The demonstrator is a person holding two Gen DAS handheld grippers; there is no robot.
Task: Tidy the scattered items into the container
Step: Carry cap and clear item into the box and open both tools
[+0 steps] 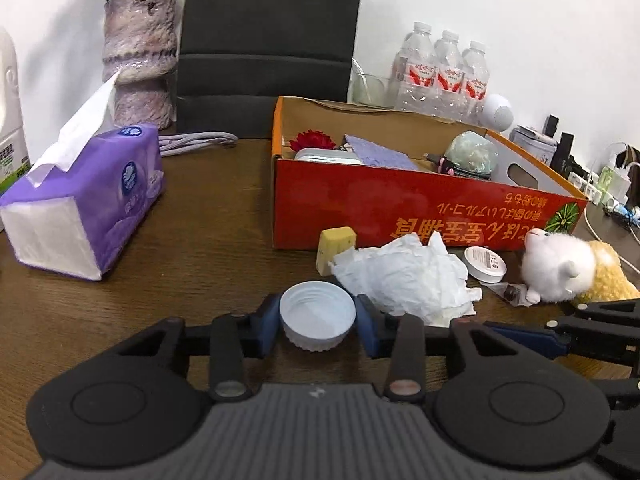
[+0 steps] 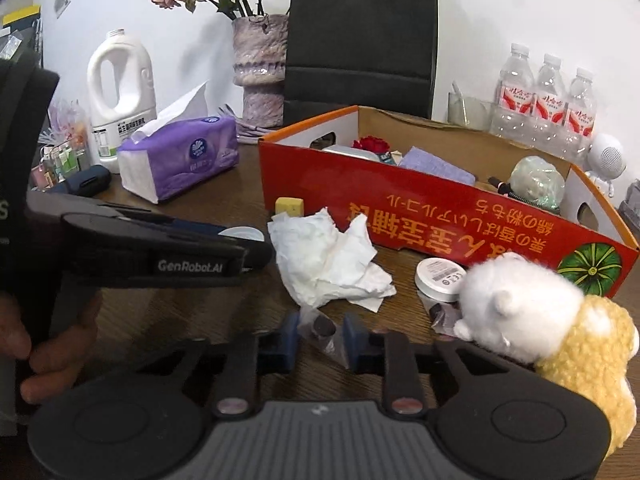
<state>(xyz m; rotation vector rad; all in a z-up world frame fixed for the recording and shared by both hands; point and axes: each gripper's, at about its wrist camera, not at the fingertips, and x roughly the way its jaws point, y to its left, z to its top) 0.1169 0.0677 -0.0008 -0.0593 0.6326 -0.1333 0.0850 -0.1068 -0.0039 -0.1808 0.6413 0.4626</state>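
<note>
A white bottle cap point(image 1: 318, 322), open side up, sits between the blue pads of the left gripper point(image 1: 317, 326); its jaws are clenched on the cap's ribbed sides. The right gripper point(image 2: 319, 336) has its jaws closed on a small clear packet point(image 2: 320, 330) holding something dark, though whether the packet is lifted off the wood is hard to tell from this low view. Just beyond both lies a crumpled white tissue point(image 2: 328, 260), with a yellow cheese-like block point(image 1: 335, 249) behind it and a round white tin point(image 2: 439, 276) to its right, all close to the near wall of the red cardboard box point(image 2: 440, 220). A white and yellow plush toy point(image 2: 532, 316) leans beside the tin, touching the right gripper's arm. The box is open-topped and already holds a red flower, a purple cloth and a pale green bundle. Everything rests on a dark wood-grain table point(image 1: 192, 240). Farther left stands a purple tissue pack point(image 1: 88, 200), with a white jug point(image 2: 120, 92) and a vase point(image 2: 262, 68) of dried flowers behind it; water bottles point(image 1: 444, 72) line the white wall, and a dark chair back point(image 1: 268, 32) rises past the table's far edge. Bare table stretches between the tissue pack and the box.
</note>
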